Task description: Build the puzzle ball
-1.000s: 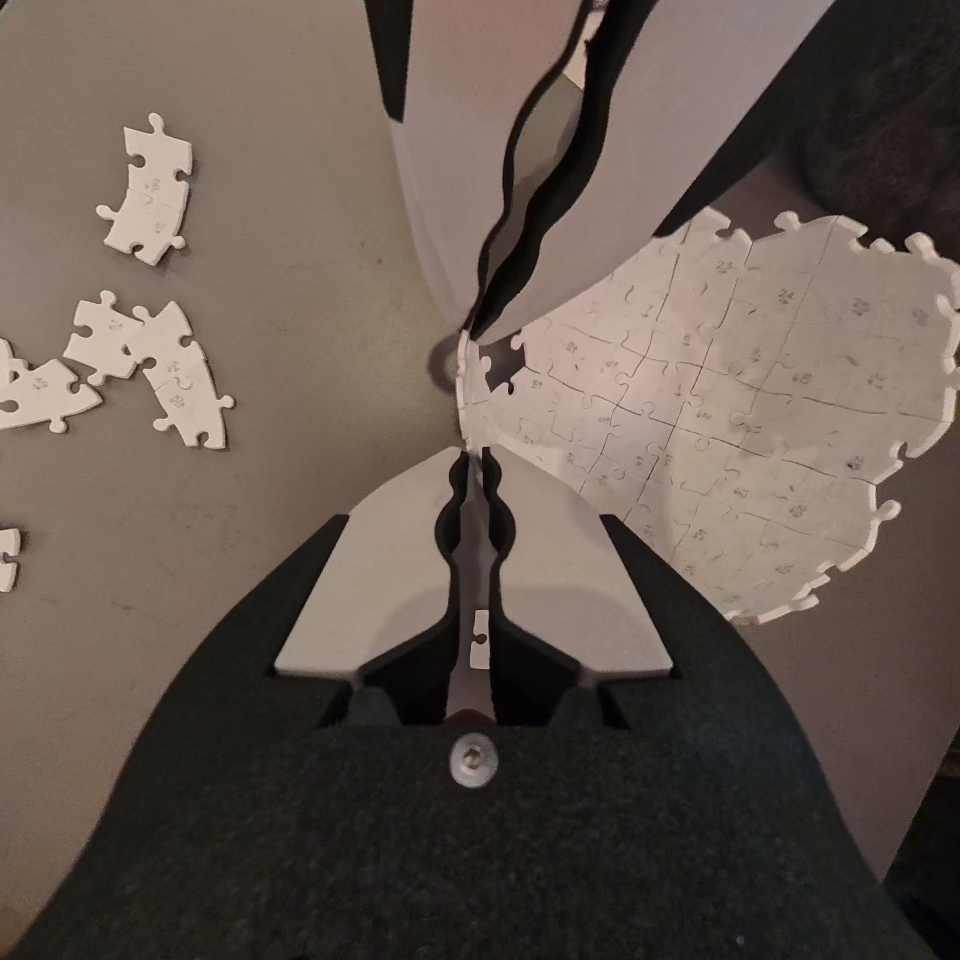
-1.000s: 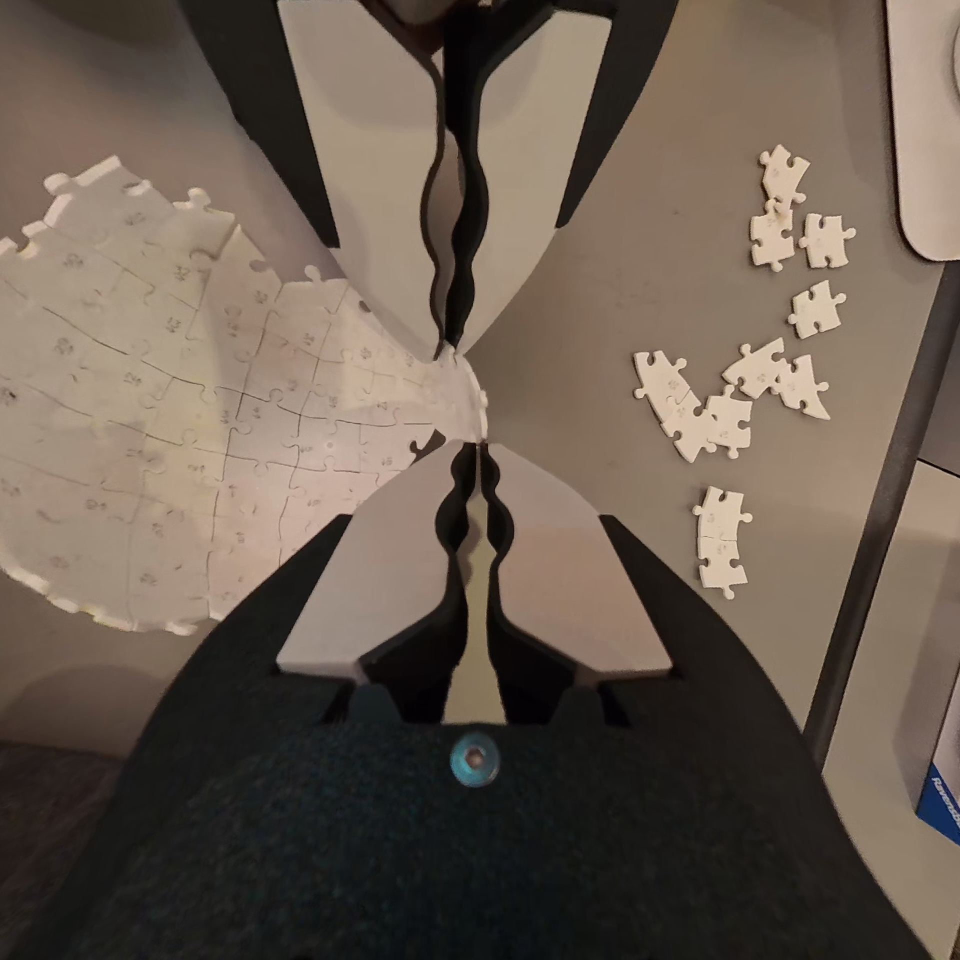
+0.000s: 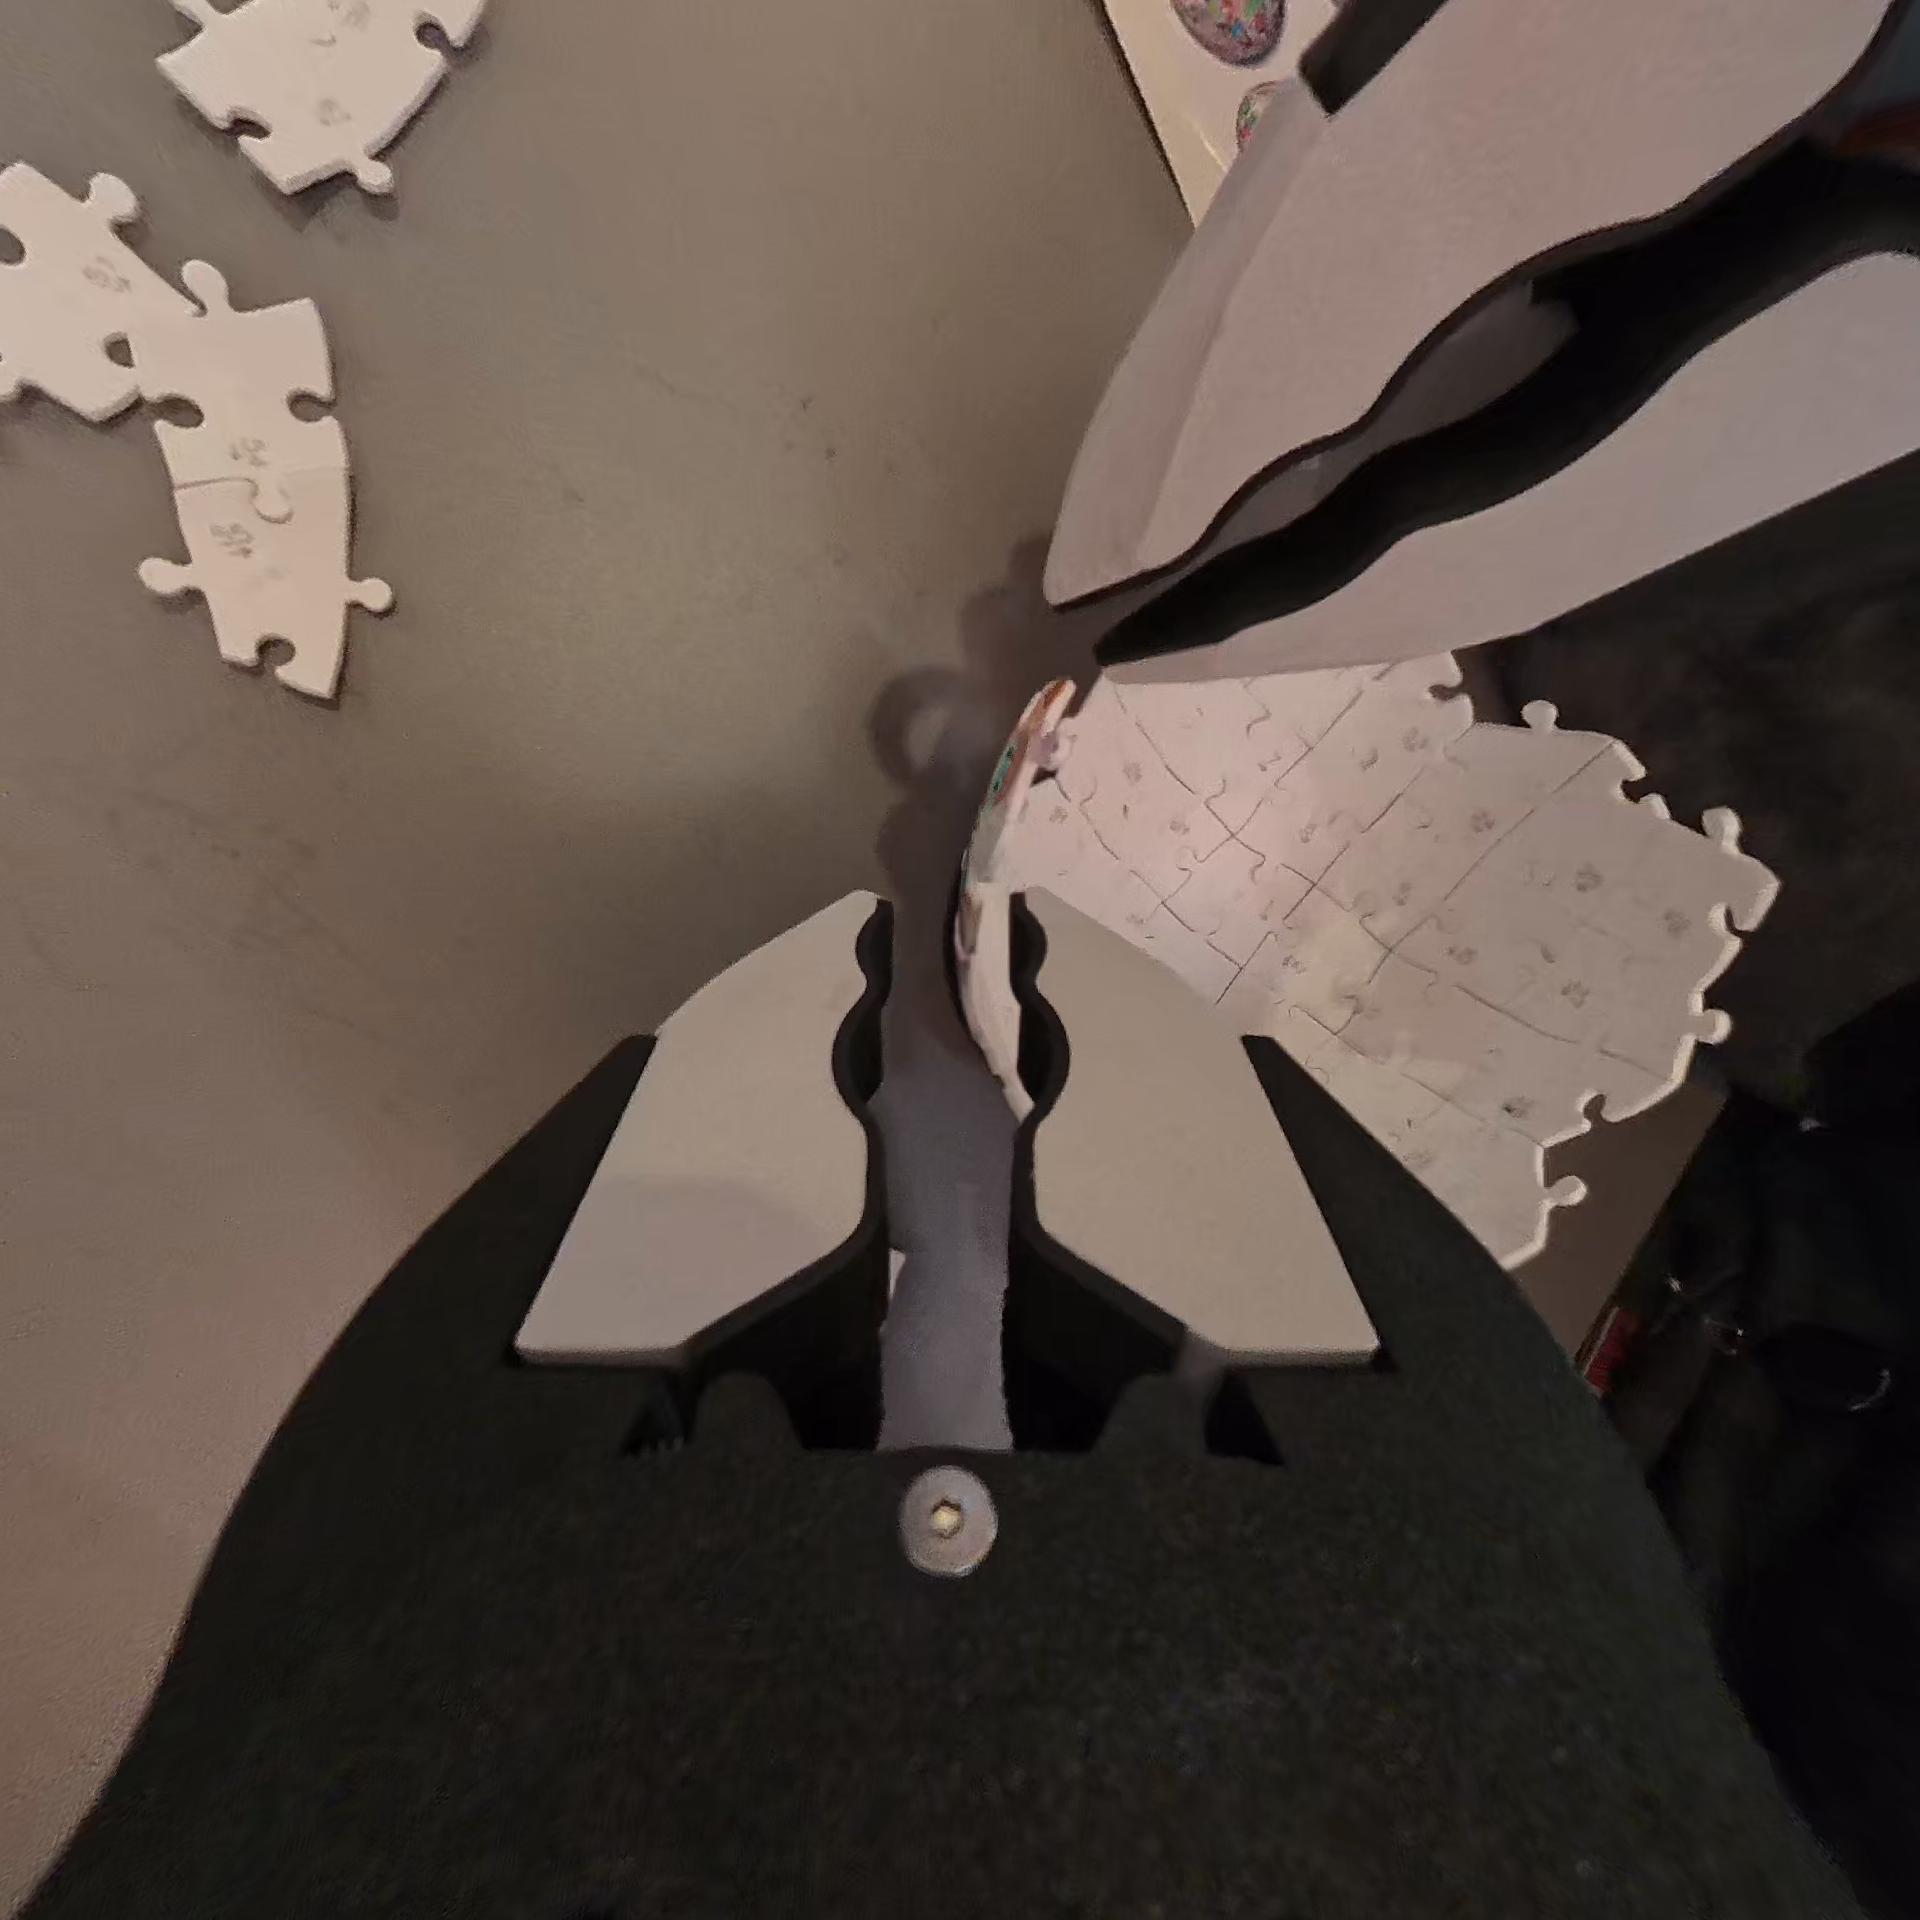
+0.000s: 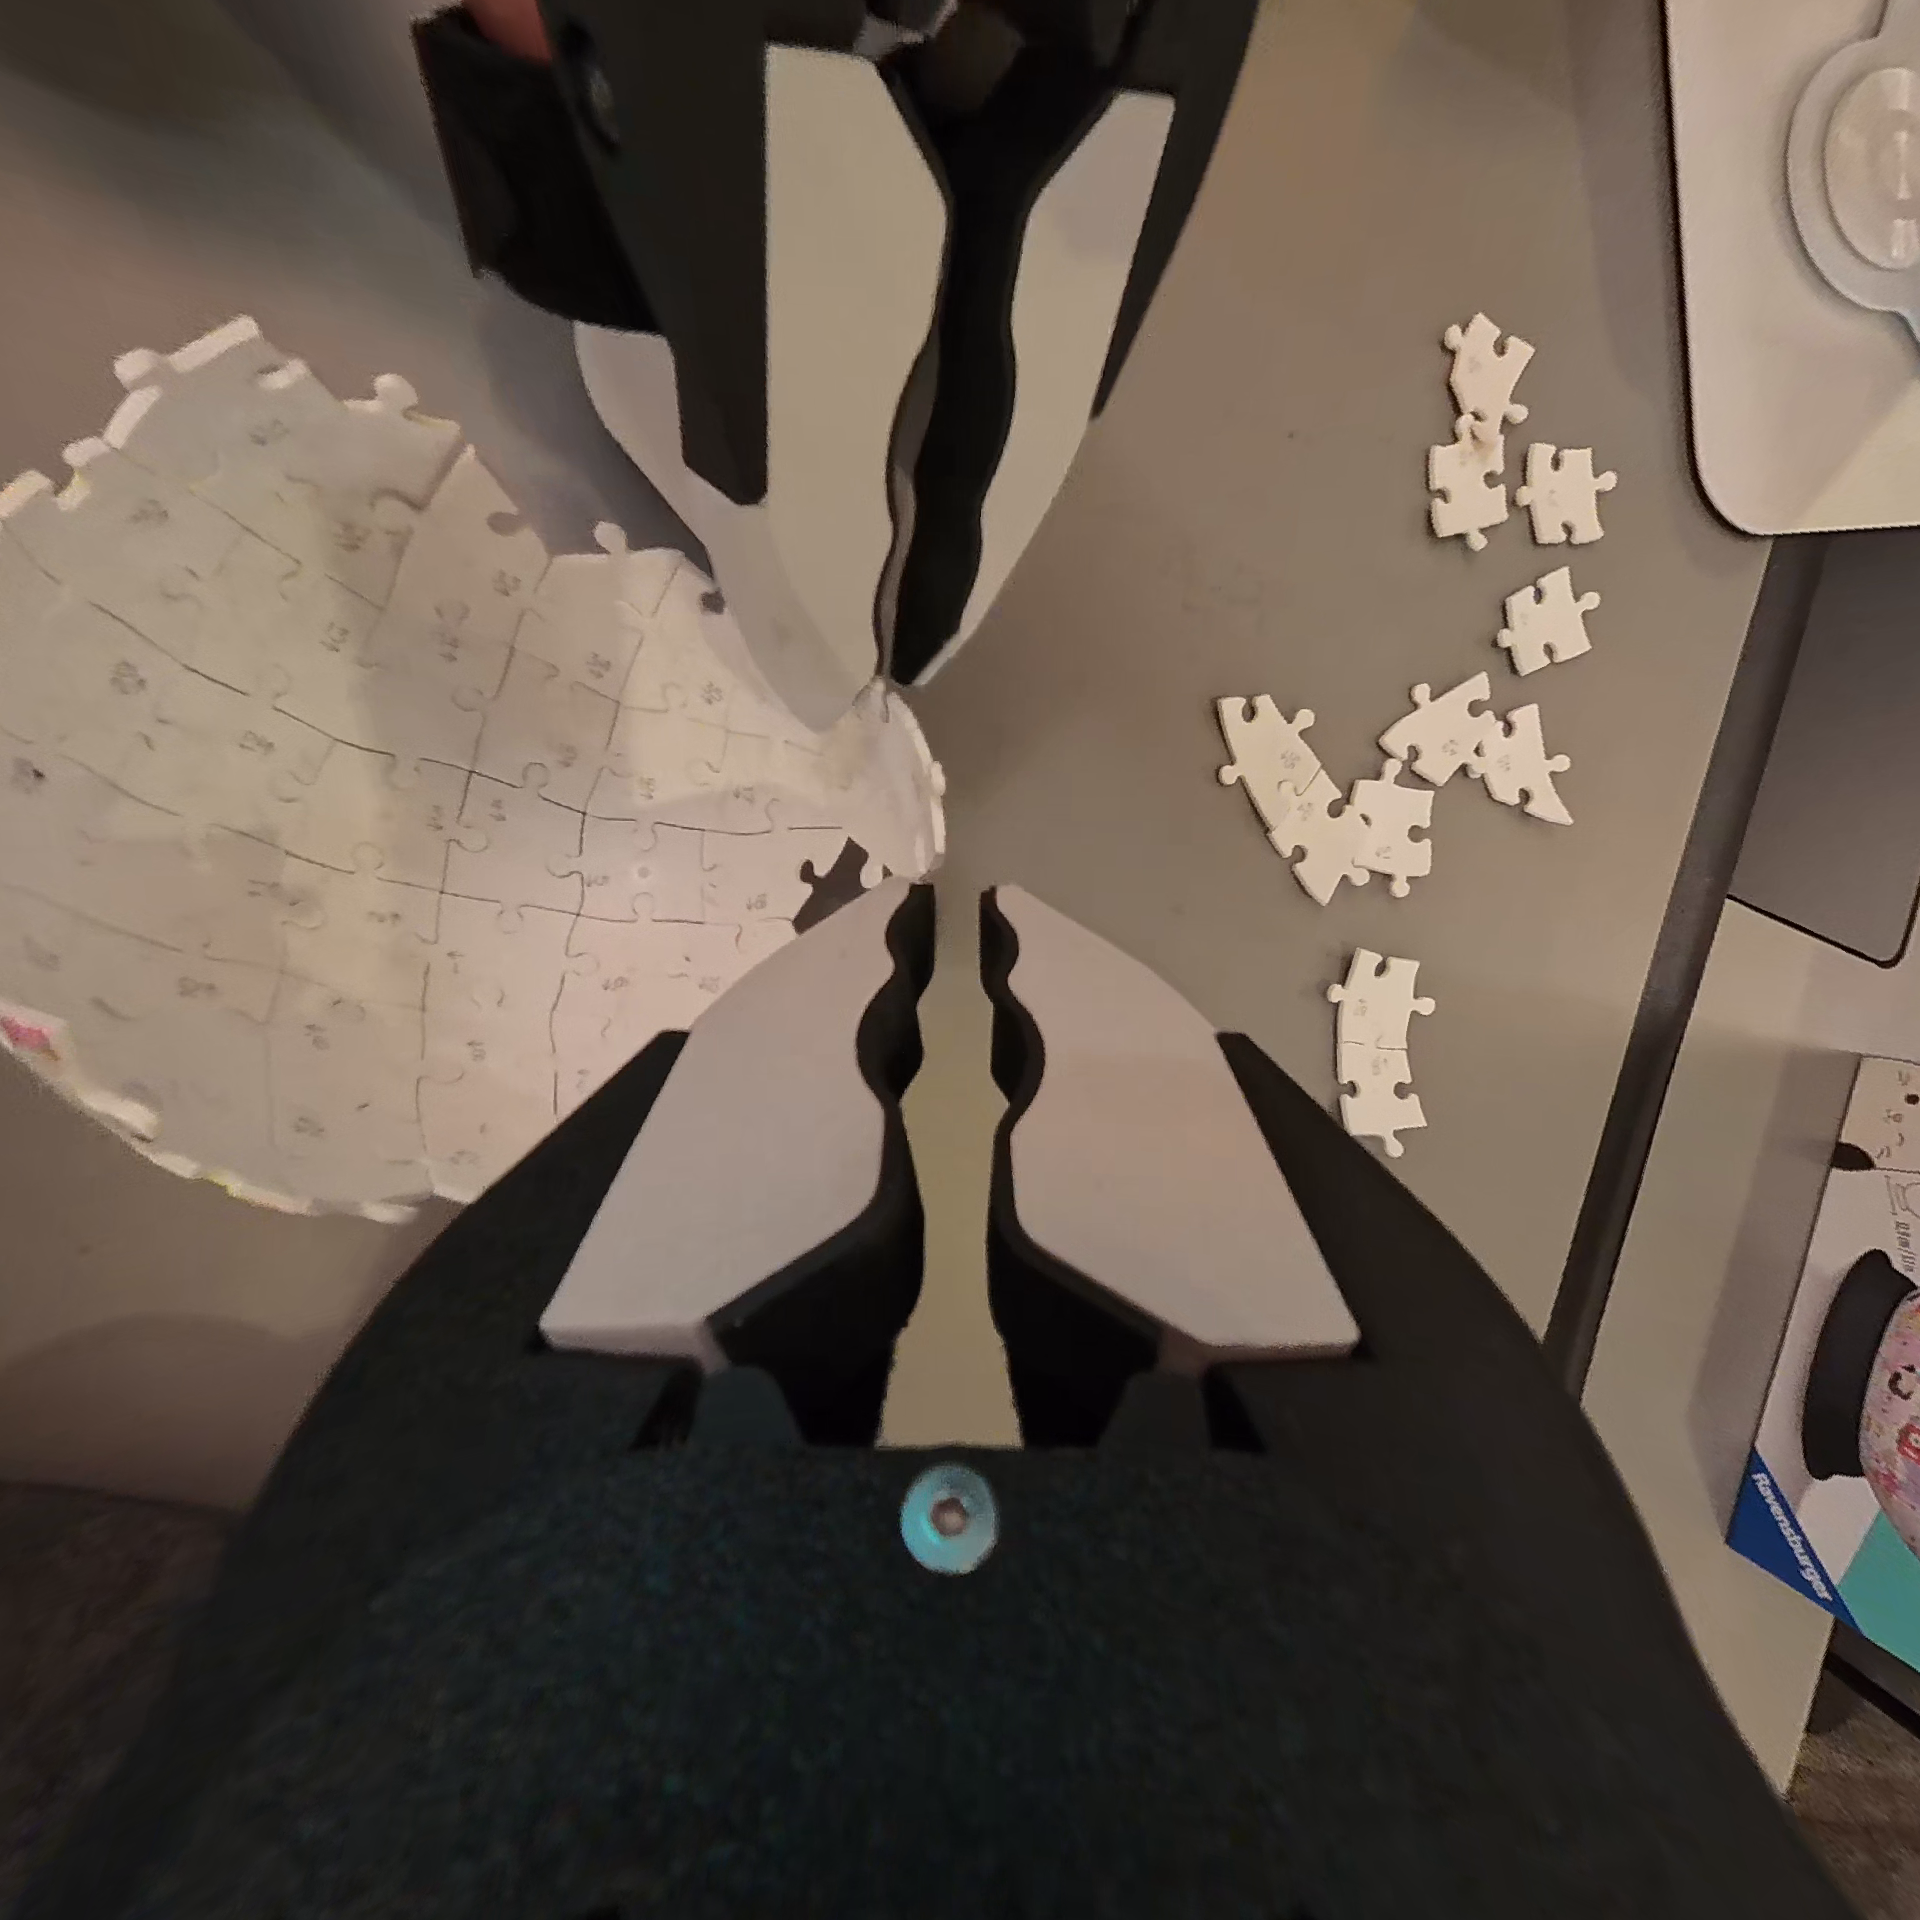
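Note:
The half-built puzzle ball, a white curved shell (image 3: 1403,935), lies with its inner side towards me and overhangs the grey table (image 3: 623,727). My left gripper (image 3: 953,909) has its fingers a little apart. The shell's rim lies between them, against the right finger, with a strip of shadow beside the left one. In the right wrist view the left gripper (image 4: 883,681) meets the rim of the shell (image 4: 312,831) from above. My right gripper (image 4: 959,894) is slightly open and empty, its tips just short of the rim; it also shows in the left wrist view (image 3: 1081,629).
Loose white puzzle pieces (image 3: 260,499) lie on the table left of the shell and show in the right wrist view (image 4: 1392,790). A white moulded tray (image 4: 1818,260) and a puzzle box (image 4: 1849,1403) sit beyond the table's edge (image 4: 1683,935). A sticker sheet (image 3: 1205,62) lies at the back. The tips of one gripper are about 5 centimetres away from the tips of the other.
My left gripper's fingers have spread wider and the shell's rim now reaches deeper between them. The right gripper's gap has widened slightly. The shell has turned, and the left gripper has moved nearer the loose pieces.

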`<state>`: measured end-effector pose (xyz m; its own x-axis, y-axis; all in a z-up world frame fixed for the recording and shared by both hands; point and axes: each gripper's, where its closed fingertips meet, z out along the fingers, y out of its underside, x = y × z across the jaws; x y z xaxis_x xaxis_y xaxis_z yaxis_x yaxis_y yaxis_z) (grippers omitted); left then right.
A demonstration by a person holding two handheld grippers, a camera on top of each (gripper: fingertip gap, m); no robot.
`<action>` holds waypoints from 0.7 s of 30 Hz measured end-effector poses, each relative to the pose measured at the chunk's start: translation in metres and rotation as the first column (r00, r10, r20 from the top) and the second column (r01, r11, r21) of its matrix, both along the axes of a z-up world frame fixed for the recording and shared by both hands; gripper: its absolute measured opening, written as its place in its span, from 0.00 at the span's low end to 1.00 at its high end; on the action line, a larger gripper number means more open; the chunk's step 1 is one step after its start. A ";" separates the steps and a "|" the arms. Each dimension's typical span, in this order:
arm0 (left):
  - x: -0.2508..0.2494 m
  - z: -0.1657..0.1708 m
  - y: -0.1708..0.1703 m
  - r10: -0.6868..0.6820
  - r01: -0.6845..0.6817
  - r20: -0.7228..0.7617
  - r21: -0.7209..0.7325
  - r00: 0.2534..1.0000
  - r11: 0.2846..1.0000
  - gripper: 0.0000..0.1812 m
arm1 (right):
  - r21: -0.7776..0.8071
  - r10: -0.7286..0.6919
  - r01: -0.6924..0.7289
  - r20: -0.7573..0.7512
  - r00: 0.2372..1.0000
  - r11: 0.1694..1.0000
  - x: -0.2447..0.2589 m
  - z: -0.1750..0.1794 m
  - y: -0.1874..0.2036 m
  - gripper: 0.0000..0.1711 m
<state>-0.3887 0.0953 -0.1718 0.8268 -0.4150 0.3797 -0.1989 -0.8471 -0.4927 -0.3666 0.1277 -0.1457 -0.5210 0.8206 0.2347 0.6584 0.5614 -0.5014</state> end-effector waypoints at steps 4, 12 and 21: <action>-0.002 0.002 -0.002 0.018 -0.015 -0.083 0.036 0.996 0.999 0.10 | 0.001 -0.004 0.004 -0.008 1.000 1.000 0.001 0.004 0.002 0.05; -0.001 -0.001 0.001 -0.008 0.019 -0.175 0.063 0.984 0.998 0.03 | 0.009 0.005 -0.005 -0.006 1.000 1.000 0.002 0.004 -0.001 0.05; -0.003 0.002 -0.001 -0.032 0.059 -0.256 0.095 0.966 0.994 0.01 | 0.005 0.001 -0.001 -0.002 1.000 1.000 -0.001 -0.001 0.000 0.08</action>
